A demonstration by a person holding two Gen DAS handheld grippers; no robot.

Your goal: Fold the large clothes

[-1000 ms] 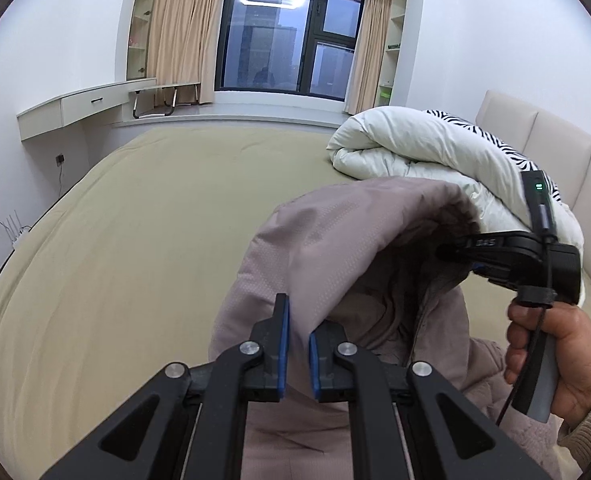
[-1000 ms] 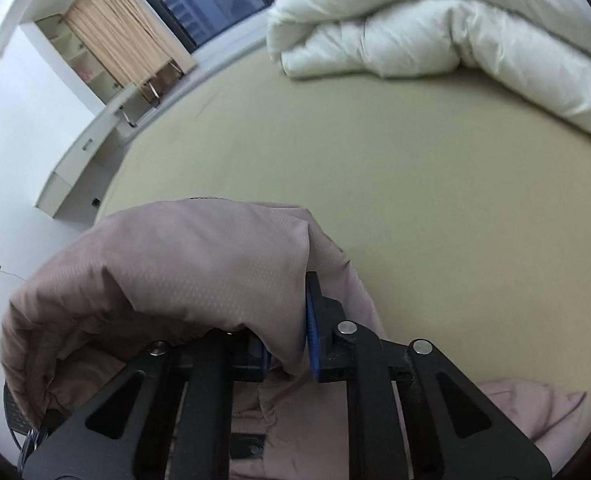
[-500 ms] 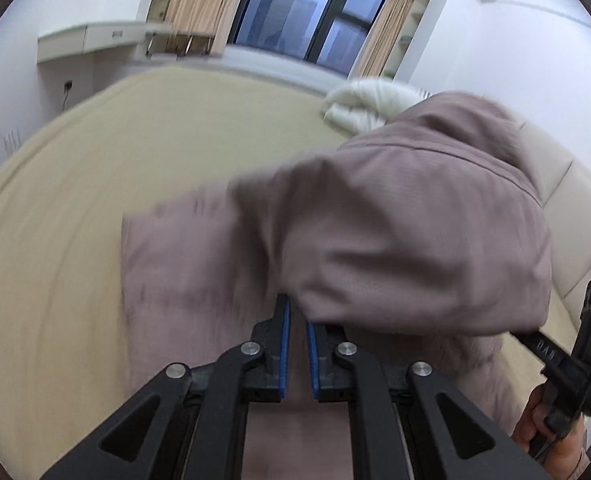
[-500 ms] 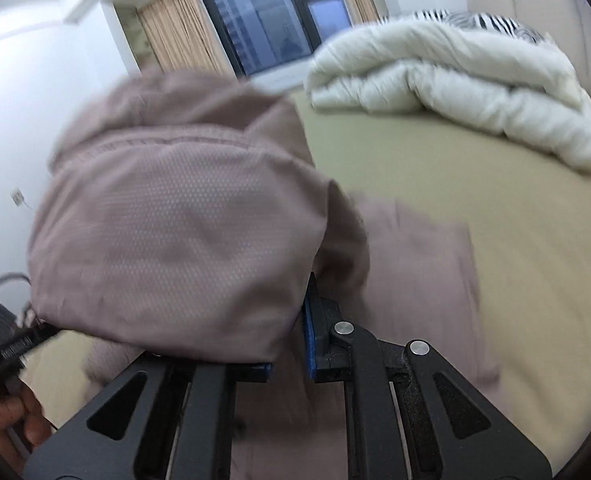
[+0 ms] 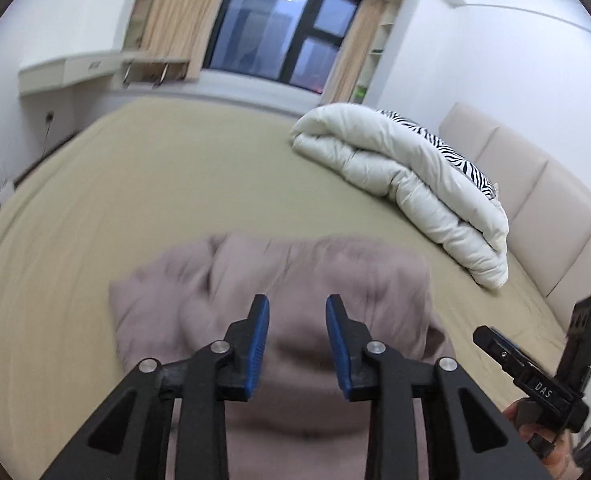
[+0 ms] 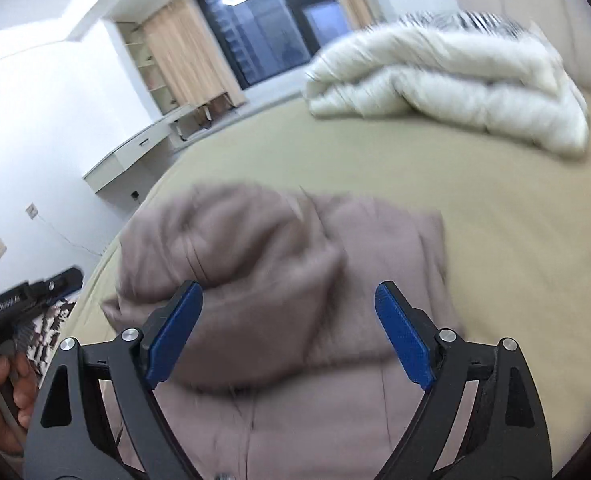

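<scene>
A dusty-pink padded jacket (image 5: 295, 280) lies folded over on the beige bed (image 5: 155, 184); it also shows in the right wrist view (image 6: 279, 264), its upper part doubled onto the lower part. My left gripper (image 5: 297, 312) is open and empty just above the jacket's near part. My right gripper (image 6: 289, 300) is wide open and empty above the fold. The right gripper's body shows at the lower right of the left wrist view (image 5: 535, 380).
A rolled white duvet (image 5: 407, 184) with a zebra-striped pillow (image 5: 455, 156) lies at the bed's far right by the padded headboard (image 5: 535, 184). The duvet also shows in the right wrist view (image 6: 455, 80). A wall desk (image 5: 75, 72) and a dark window (image 5: 279, 28) are beyond.
Both grippers held the jacket's upper part and swung it over onto the lower part. Now both have let go and opened, and the jacket lies folded on the bed.
</scene>
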